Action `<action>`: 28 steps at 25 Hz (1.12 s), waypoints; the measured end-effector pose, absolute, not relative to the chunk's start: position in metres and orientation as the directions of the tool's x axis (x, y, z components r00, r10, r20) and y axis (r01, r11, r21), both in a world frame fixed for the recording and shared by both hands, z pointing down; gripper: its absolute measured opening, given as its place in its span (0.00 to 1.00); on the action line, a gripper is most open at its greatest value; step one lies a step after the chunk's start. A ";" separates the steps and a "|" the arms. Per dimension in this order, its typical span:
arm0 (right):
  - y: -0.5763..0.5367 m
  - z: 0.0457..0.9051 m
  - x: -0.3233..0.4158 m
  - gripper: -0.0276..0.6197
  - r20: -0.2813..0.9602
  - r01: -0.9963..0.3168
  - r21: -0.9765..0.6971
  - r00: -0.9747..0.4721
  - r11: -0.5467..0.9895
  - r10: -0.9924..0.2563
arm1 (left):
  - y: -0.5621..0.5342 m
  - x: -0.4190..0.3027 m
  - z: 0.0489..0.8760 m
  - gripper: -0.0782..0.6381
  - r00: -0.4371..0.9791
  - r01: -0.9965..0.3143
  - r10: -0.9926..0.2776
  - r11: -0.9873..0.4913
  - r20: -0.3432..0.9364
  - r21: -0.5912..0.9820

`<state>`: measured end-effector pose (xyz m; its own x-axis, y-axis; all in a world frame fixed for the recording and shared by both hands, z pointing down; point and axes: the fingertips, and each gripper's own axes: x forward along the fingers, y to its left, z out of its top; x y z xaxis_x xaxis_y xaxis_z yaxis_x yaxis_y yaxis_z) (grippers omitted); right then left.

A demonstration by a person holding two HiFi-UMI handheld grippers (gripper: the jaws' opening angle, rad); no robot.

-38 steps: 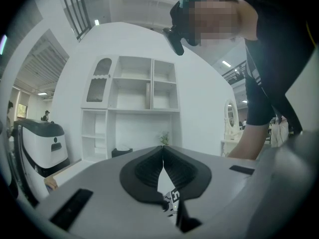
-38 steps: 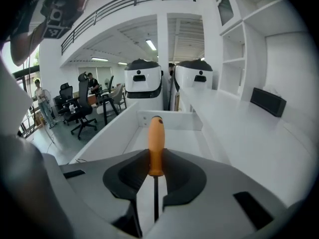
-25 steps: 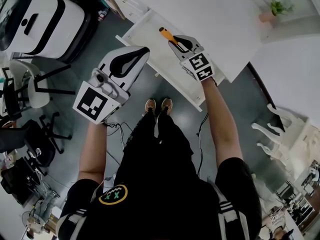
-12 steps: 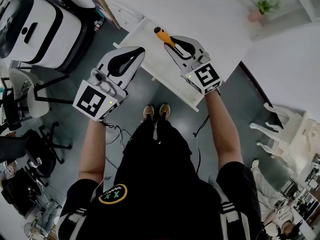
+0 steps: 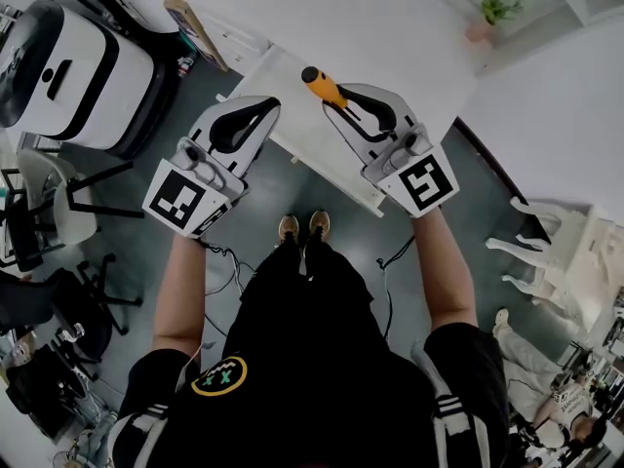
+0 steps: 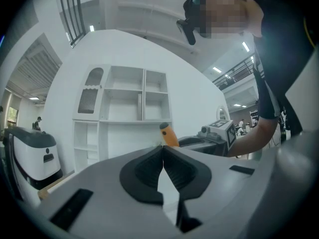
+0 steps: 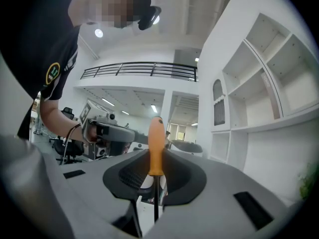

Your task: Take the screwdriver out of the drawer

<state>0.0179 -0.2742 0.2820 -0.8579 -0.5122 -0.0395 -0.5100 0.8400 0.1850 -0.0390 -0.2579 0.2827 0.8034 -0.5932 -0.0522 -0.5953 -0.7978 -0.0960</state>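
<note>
Lab/office: desk chairs [image 5: 54,178], shelving [image 6: 124,103], mezz. railing [image 7: 139,69].

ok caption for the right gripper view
Orange-handled screwdriver clamped in the right tool, white shelf unit at right

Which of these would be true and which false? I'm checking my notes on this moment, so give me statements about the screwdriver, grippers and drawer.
1. The right gripper is shut on the screwdriver. True.
2. The screwdriver's handle is blue. False: it is orange.
3. The left gripper has its jaws together, with nothing between them. True.
4. The screwdriver lies in the drawer. False: it is up in the right gripper, out of the drawer.
</note>
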 end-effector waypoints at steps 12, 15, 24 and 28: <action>-0.235 0.261 0.036 0.21 -0.082 -0.562 0.169 -0.827 0.810 -0.556 | -0.244 -0.025 0.268 0.14 0.828 -0.561 -0.557 -0.819 -0.069 -0.123; -0.233 0.258 0.037 0.21 -0.092 -0.564 0.174 -0.825 0.807 -0.557 | -0.242 -0.025 0.265 0.14 0.829 -0.559 -0.555 -0.819 -0.071 -0.130; -0.225 0.255 0.040 0.20 -0.116 -0.552 0.215 -0.833 0.805 -0.540 | -0.235 -0.024 0.262 0.14 0.828 -0.560 -0.555 -0.817 -0.076 -0.137; -0.224 0.253 0.037 0.20 -0.100 -0.563 0.183 -0.826 0.806 -0.555 | -0.235 -0.025 0.261 0.14 0.827 -0.562 -0.557 -0.816 -0.076 -0.136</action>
